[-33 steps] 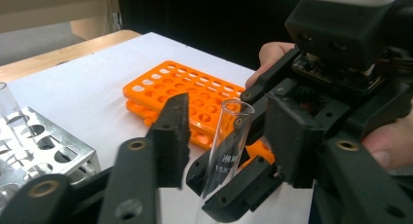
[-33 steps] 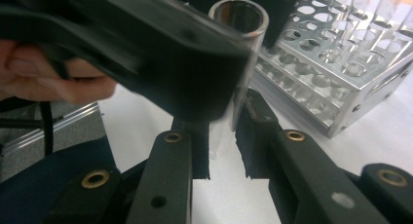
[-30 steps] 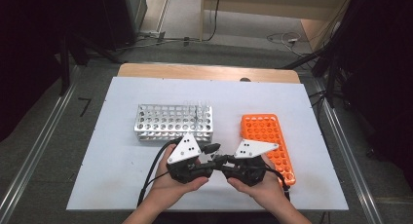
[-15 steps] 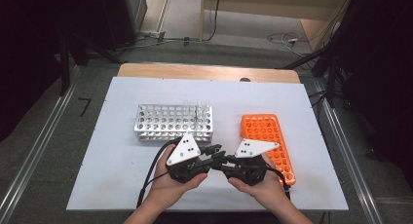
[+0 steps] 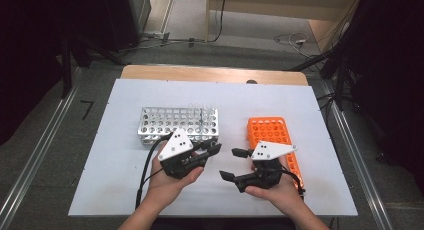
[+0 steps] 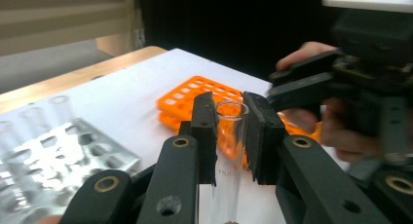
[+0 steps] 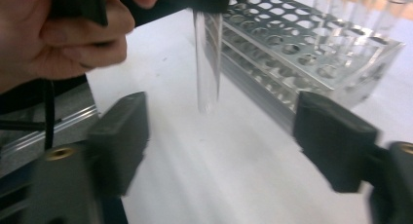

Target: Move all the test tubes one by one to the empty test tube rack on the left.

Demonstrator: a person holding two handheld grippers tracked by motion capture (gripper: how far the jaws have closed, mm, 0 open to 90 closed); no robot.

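A clear glass test tube [image 6: 229,141] stands upright between the pads of my left gripper [image 6: 230,112], which is shut on it near its rim. In the right gripper view the same tube [image 7: 207,63] hangs from the left gripper's jaws at the top, above the white table. My right gripper [image 7: 226,136] is open; its jaws have just been opening and stand wide apart, clear of the tube. In the high view the left gripper [image 5: 214,150] and the right gripper [image 5: 229,163] face each other near the table's front, a small gap between them.
A metal tube rack [image 5: 165,121] holding a few clear tubes [image 5: 202,110] stands behind the left gripper. An orange rack [image 5: 270,132] lies behind and under the right hand. The white table top [image 5: 115,190] reaches to a wooden strip [image 5: 210,74] at the back.
The right gripper's jaws have opened and let go of the tube. The left gripper has drawn back to the left with the tube, so the two grippers now stand apart.
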